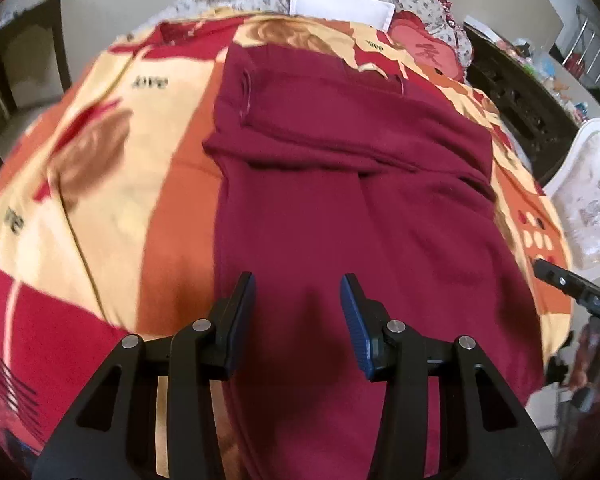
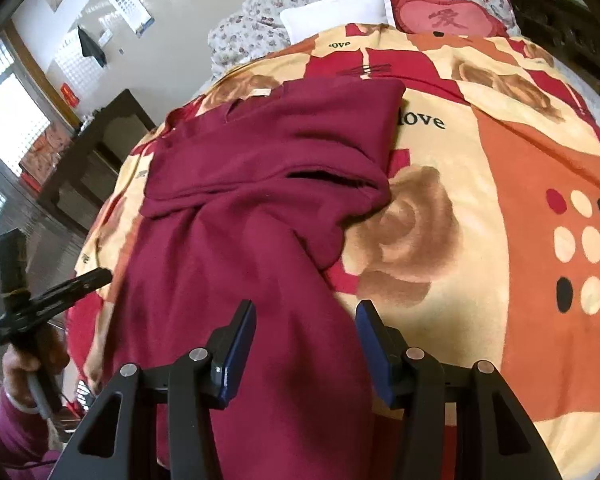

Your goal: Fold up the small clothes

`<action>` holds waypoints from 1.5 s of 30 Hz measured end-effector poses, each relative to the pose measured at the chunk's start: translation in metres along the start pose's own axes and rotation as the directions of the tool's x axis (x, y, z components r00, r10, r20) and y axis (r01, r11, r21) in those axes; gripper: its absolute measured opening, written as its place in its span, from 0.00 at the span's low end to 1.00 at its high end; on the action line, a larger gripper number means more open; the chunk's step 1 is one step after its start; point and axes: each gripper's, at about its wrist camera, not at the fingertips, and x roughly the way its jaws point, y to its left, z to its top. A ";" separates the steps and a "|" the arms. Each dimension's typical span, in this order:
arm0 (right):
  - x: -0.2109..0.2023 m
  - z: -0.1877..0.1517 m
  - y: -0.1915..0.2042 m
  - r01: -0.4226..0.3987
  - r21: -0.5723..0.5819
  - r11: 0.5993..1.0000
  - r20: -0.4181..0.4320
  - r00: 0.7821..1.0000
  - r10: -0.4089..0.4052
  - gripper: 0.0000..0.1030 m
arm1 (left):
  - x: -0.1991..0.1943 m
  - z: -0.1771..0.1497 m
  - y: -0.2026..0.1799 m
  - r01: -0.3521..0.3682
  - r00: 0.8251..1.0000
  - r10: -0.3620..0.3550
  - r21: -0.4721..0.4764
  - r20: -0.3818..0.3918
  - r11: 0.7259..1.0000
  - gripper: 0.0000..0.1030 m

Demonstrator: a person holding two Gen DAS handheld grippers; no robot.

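One maroon garment [image 1: 340, 200], long axis toward the white pillow [image 1: 340, 4]; both grippers' fingers [image 1: 240, 320] [image 2: 240, 344] part-open, gripping nothing.

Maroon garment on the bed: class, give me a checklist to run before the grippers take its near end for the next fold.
1. Left gripper open, nothing between pads: ok.
2. Right gripper open, empty: ok.
3. Maroon garment lies on the blanket, sleeves already folded across: ok.
4. Both grippers over the near end: ok.
5. Near hem's edge visible: cannot tell.
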 end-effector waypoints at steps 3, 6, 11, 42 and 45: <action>0.004 0.010 -0.009 -0.015 0.045 0.999 0.018 1.000 0.014 0.48 | 0.003 -0.009 0.004 -0.008 1.000 0.008 0.000 -0.016 1.000 0.42; 0.011 0.026 -0.014 0.042 0.054 0.998 0.043 0.998 -0.044 0.48 | 0.006 -0.017 0.014 0.013 0.999 -0.015 -0.038 -0.038 0.999 0.42; 0.020 0.027 -0.010 -0.006 0.013 1.000 -0.016 1.000 0.006 0.48 | -0.008 -0.035 0.030 0.072 0.996 -0.076 -0.080 -0.052 0.994 0.42; -0.021 -0.102 -0.021 -0.150 0.082 0.985 -0.113 0.981 0.158 0.49 | -0.018 -0.103 0.031 0.205 0.951 -0.240 -0.181 -0.197 0.962 0.66; -0.017 -0.102 -0.019 -0.167 0.077 0.983 -0.121 0.977 0.176 0.50 | -0.015 -0.107 0.028 0.241 0.935 -0.281 -0.190 -0.219 0.952 0.66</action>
